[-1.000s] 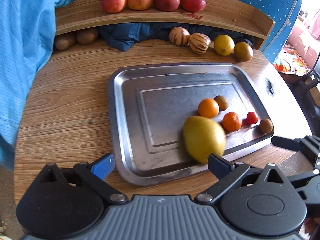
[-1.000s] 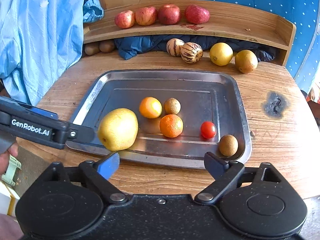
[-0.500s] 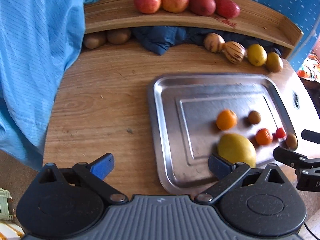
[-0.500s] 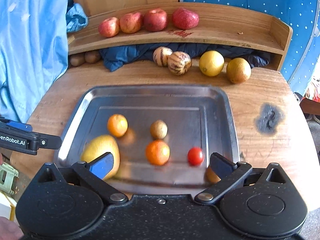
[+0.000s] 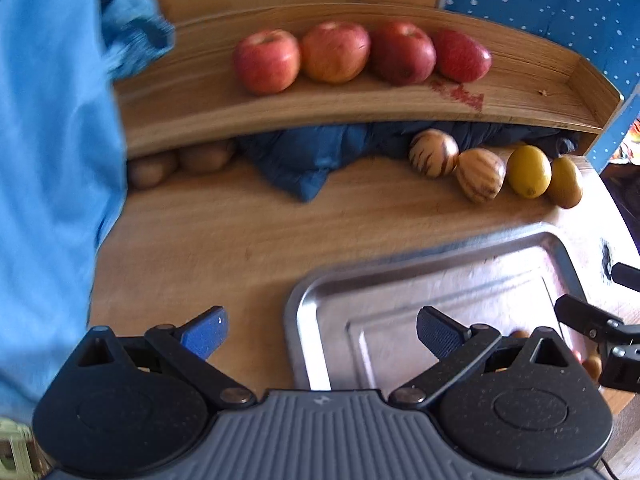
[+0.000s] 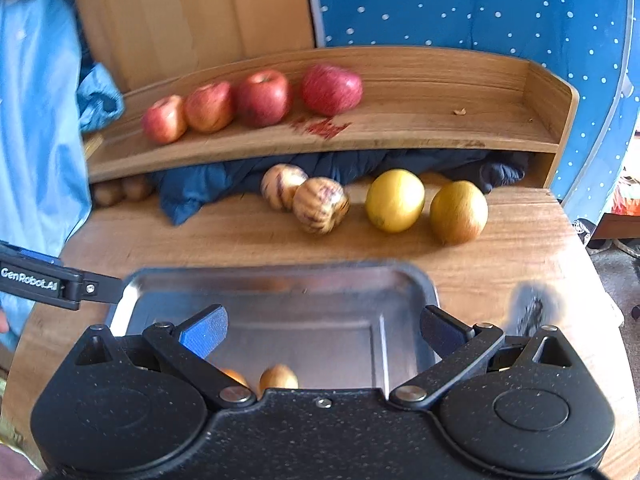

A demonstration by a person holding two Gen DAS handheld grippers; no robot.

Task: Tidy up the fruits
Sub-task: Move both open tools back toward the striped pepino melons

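My left gripper (image 5: 320, 326) fills the bottom of its own view, jaws spread wide with nothing between them, one blue pad (image 5: 206, 330) at lower left. My right gripper (image 6: 322, 328) is likewise agape and empty, low in its frame. Each gripper's fingers also show at the edge of the other's view.

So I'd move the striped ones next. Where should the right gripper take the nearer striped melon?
Probably across its middle, coming from the front over the steel tray. The nearer striped melon is egg-shaped and lies on the table touching a second striped melon at its rear left, so one finger needs that tight side; its right flank, toward the yellow fruit, is free. The right gripper is open.
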